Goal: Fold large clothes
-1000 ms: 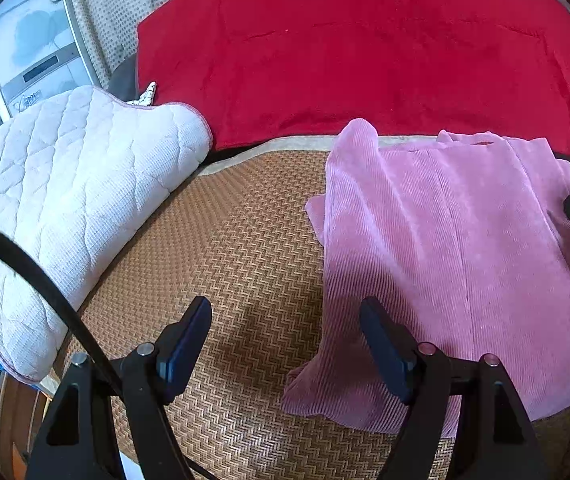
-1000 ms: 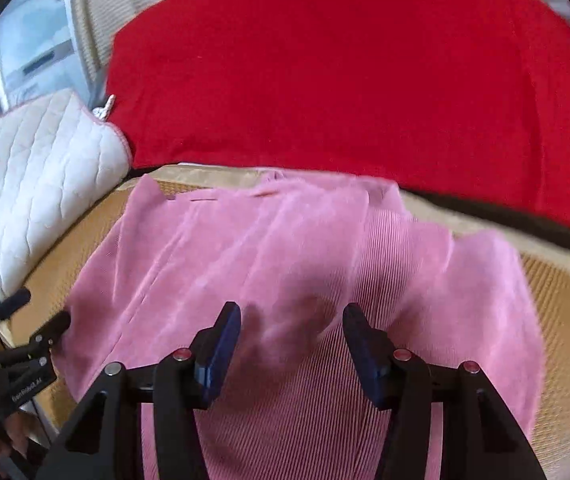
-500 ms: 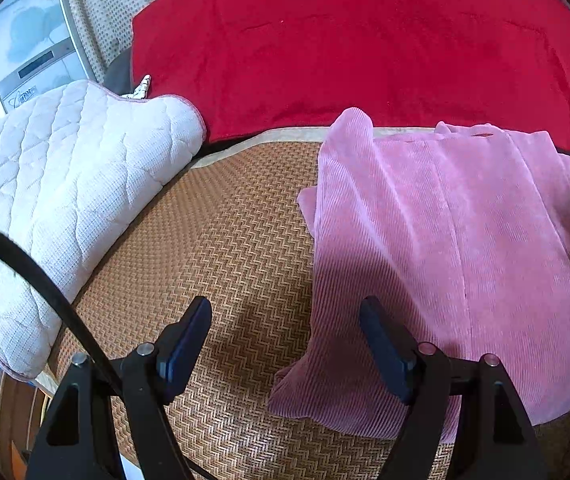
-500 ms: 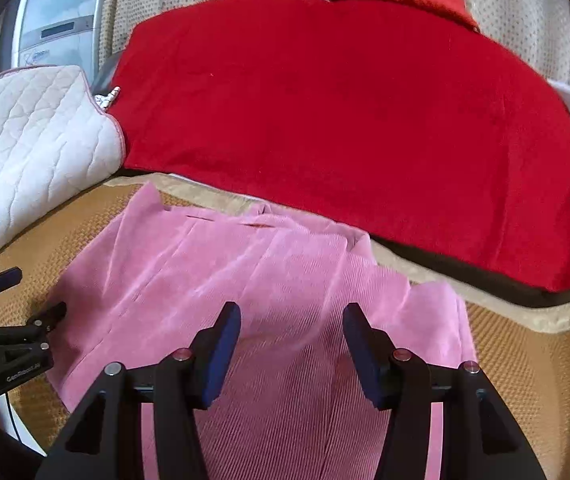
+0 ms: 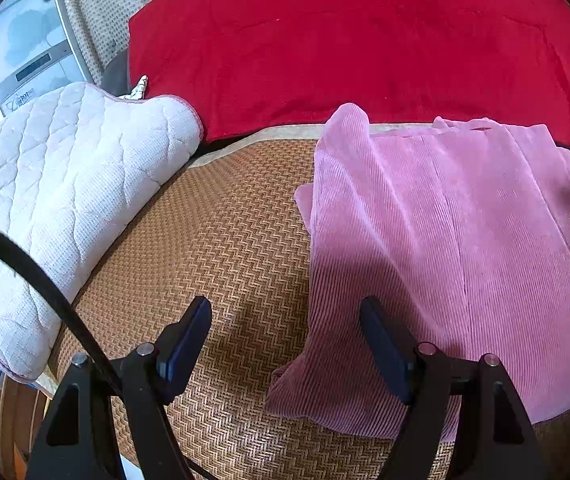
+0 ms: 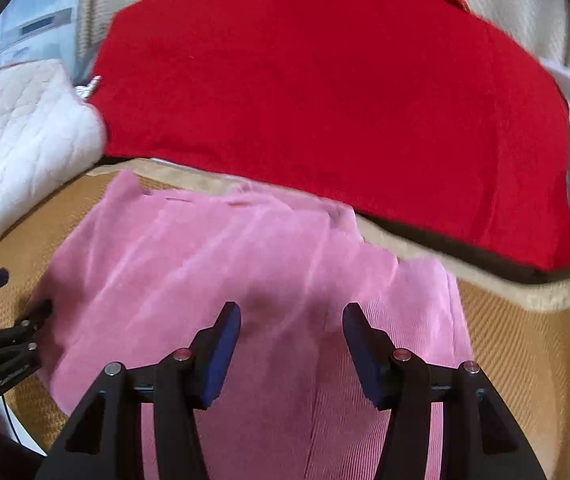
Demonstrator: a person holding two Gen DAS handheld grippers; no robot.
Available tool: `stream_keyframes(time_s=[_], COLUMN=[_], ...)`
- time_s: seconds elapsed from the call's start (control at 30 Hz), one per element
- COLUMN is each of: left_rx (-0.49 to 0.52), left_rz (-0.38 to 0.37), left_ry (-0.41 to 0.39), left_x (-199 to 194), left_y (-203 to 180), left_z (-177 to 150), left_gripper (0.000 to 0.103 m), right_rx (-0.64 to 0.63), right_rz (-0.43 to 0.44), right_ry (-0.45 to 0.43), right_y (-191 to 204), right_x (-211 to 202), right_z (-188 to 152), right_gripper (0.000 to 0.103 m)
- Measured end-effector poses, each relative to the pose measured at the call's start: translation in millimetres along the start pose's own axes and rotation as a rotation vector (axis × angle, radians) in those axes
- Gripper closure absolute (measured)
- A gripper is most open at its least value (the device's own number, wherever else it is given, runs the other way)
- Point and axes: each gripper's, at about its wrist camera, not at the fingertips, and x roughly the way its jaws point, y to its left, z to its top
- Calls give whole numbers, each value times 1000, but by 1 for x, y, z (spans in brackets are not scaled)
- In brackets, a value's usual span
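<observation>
A pink ribbed garment (image 5: 437,248) lies partly folded on a woven straw mat (image 5: 221,240); it also shows in the right wrist view (image 6: 213,264). My left gripper (image 5: 285,316) is open and empty, hovering over the garment's near left edge. My right gripper (image 6: 291,320) is open and empty, above the middle of the garment. The left gripper also shows at the left edge of the right wrist view (image 6: 9,344).
A red blanket (image 5: 345,48) lies behind the garment. A white quilted cushion (image 5: 57,184) sits on the left of the mat. A grey appliance (image 5: 25,56) stands at the far left. A black cable (image 5: 33,276) crosses the left wrist view.
The right gripper has swung over the garment and its view is now blurred with motion. The left gripper has shifted slightly; both stay open.
</observation>
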Motion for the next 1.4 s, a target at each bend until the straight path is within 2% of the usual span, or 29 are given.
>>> stream_keyframes(time_s=[0.13,0.33,0.77,1.4], left_rx=[-4,1,11,3], left_rz=[-5,-13,-44,-63], left_ry=[1,3,23,35], left_x=[0,2,10,11], left_y=[1,1,-6,-6], left_z=[-1,0,4,3], left_gripper=[26,26,26,26], right_rx=[45,27,-26,-33], right_rz=[-8,-19,-35,-35], right_ry=[44,112,95,90], right_y=[-12,-10,-5,-4], right_x=[13,33,36,36], right_z=[-7,-24,-29,-29], right_gripper=[46,46,46,46])
